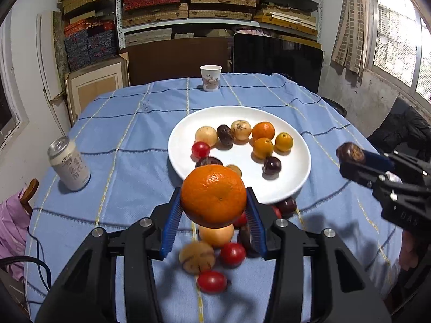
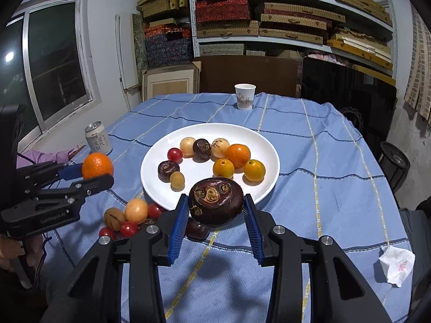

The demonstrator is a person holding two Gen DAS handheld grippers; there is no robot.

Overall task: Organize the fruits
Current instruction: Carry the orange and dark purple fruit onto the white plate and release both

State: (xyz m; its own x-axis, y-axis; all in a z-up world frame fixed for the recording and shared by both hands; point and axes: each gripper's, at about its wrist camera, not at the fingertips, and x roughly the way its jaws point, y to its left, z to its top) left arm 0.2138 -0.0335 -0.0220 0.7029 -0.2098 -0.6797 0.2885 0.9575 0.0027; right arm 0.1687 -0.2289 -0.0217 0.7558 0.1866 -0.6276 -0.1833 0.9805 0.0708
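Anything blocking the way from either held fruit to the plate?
Nothing visible. The left gripper holds an orange above the plate near rim; the right gripper holds a dark fruit likewise. Bare patches remain among the fruit on it.

The room is evenly and fairly brightly lit from overhead: the white plate (image 2: 265,145) glows cleanly without blowing out, and soft shadows pool on the counter (image 2: 323,161) just in front of it. Daylight whitens the window (image 1: 398,40) off to the plate's right; the one on its left (image 2: 54,62) is dark with one lamp reflection. Loose fruit (image 1: 212,258) nearest the lens is blurred. Shelves bow, and corners vignette black.
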